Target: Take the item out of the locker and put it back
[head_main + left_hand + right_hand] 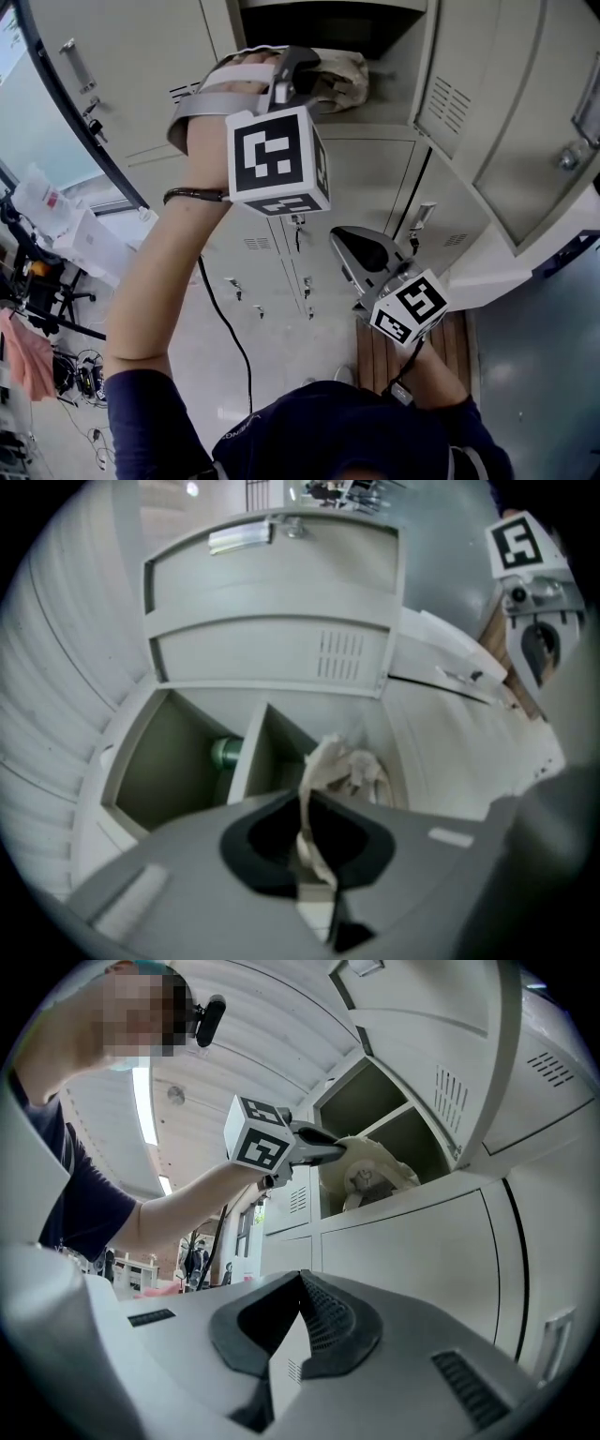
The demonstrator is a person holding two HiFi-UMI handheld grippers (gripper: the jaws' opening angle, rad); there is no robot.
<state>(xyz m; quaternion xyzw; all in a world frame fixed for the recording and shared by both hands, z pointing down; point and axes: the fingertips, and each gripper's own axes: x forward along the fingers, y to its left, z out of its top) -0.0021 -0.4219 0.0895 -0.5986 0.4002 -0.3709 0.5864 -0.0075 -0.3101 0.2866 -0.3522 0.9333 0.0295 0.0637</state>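
Note:
The item is a crumpled beige cloth bundle (345, 81) lying at the mouth of the open locker compartment (398, 114). My left gripper (307, 77) is raised level at that opening and is shut on a strip of the cloth (314, 789); the rest of the bundle (361, 769) hangs just beyond the jaws. From below, the right gripper view shows the left gripper (330, 1152) meeting the bundle (375, 1172) at the compartment's front edge. My right gripper (345, 239) is lower, in front of the closed lockers, its jaws (300, 1286) shut with nothing between them.
The compartment's door (464, 98) stands open to the right. A divider splits the compartment, and a green object (225, 752) sits deep in the part next to the bundle. Closed locker doors (361, 187) lie below; a wooden bench (412, 352) and a black cable (225, 328) are near the floor.

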